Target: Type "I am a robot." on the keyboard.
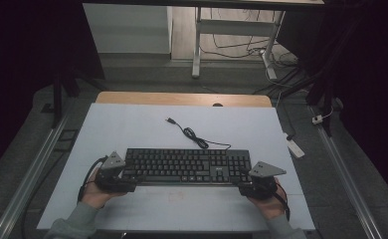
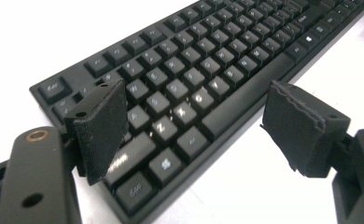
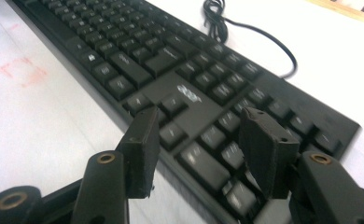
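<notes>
A flat black plastic keyboard [image 1: 184, 167] lay on the white worktop [image 1: 132, 129]. The left tongs [image 2: 203, 123] stood wide apart over its left end. The right tongs [image 3: 196, 149] stood apart over its right end.

A pale, whitish tabletop [image 1: 132, 129] carries the things, with a strip of bare wood along its far edge. A black keyboard [image 1: 182, 167] lies flat on it toward the near side, long edge running left to right. Its black cable [image 1: 194, 137] (loosely kinked near the middle) trails over the surface to a plug. A faint reddish mark [image 3: 24, 70] shows just in front of the keyboard.
</notes>
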Tool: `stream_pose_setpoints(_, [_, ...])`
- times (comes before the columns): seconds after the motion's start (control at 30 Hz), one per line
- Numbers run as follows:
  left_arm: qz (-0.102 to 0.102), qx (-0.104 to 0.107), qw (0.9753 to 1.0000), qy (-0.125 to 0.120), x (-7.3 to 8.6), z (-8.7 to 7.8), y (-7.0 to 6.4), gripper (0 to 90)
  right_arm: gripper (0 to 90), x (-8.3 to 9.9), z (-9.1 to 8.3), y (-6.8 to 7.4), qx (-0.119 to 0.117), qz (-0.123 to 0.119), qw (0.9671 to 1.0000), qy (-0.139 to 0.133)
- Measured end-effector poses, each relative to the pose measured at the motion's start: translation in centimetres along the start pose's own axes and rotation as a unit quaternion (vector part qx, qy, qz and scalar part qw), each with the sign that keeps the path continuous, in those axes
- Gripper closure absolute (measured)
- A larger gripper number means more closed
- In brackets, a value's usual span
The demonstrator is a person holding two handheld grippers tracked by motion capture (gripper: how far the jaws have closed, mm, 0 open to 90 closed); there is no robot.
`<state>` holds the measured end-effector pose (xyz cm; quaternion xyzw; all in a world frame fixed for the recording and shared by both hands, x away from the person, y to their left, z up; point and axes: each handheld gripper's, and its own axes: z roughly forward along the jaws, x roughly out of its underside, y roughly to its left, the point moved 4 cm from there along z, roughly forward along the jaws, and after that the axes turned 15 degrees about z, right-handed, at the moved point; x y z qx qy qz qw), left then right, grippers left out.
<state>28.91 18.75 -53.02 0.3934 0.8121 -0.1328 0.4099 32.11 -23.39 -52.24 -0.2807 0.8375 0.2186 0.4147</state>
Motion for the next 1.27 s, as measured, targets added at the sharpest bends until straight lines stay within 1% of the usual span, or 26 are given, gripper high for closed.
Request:
stream_pose_setpoints(0.03, [-0.002, 0.001, 1.0, -0.002, 0.2, -0.2, 0.0, 22.6, 48.0, 0.2, -0.2, -0.2, 0.001, 0.001, 1.0, -0.003])
stream_pose_setpoints(0.07, [-0.005, 0.001, 1.0, -0.004, 0.4, -0.4, -0.1, 22.6, 47.9, 0.4, -0.5, -0.4, 0.008, 0.002, 1.0, 0.001])
stream_pose_setpoints(0.1, [-0.007, 0.001, 1.0, -0.006, 0.6, -0.5, -0.1, 22.7, 48.0, 0.6, -0.7, -0.6, 0.007, 0.003, 1.0, -0.001])
stream_pose_setpoints(0.2, [-0.007, -0.003, 0.9999, -0.007, 1.0, -0.9, -0.2, 22.7, 48.0, 0.9, -1.2, -1.1, 0.011, 0.008, 0.9999, -0.002])
stream_pose_setpoints(0.23, [-0.007, -0.004, 0.9999, -0.006, 1.1, -1.0, -0.2, 22.7, 48.0, 1.0, -1.3, -1.2, 0.01, 0.01, 0.9999, -0.006])
stream_pose_setpoints(0.33, [-0.007, -0.005, 0.9999, -0.006, 1.4, -1.0, -0.1, 22.8, 48.0, 1.1, -1.4, -1.6, 0.015, 0.013, 0.9998, -0.004])
stream_pose_setpoints(0.4, [-0.008, -0.007, 0.9999, -0.006, 1.3, -0.9, 0.0, 22.9, 48.0, 1.0, -1.3, -1.6, 0.011, 0.016, 0.9998, -0.006])
stream_pose_setpoints(0.53, [-0.005, -0.007, 0.9999, -0.006, 1.2, -0.8, 0.0, 22.9, 47.9, 1.0, -1.2, -1.4, 0.01, 0.009, 0.9999, -0.002])
stream_pose_setpoints(0.6, [-0.003, -0.006, 1.0, -0.006, 1.2, -0.8, 0.0, 22.9, 48.0, 1.0, -1.1, -1.4, 0.006, 0.009, 0.9999, -0.005])
stream_pose_setpoints(0.7, [-0.004, -0.006, 1.0, -0.007, 1.2, -0.8, 0.0, 22.9, 48.1, 1.0, -1.2, -1.4, 0.006, 0.008, 0.9999, -0.005])
stream_pose_setpoints(0.73, [-0.003, -0.006, 1.0, -0.007, 1.2, -0.8, 0.0, 22.9, 48.1, 1.0, -1.2, -1.4, 0.01, 0.007, 0.9999, -0.004])
stream_pose_setpoints(0.77, [-0.003, -0.006, 1.0, -0.006, 1.2, -0.8, 0.0, 22.9, 48.1, 1.0, -1.2, -1.5, 0.007, 0.007, 0.9999, -0.003])
stream_pose_setpoints(1.27, [-0.002, -0.004, 1.0, -0.005, 1.2, -0.8, 0.1, 22.9, 48.2, 1.0, -1.2, -1.4, 0.01, 0.003, 0.9999, -0.003])
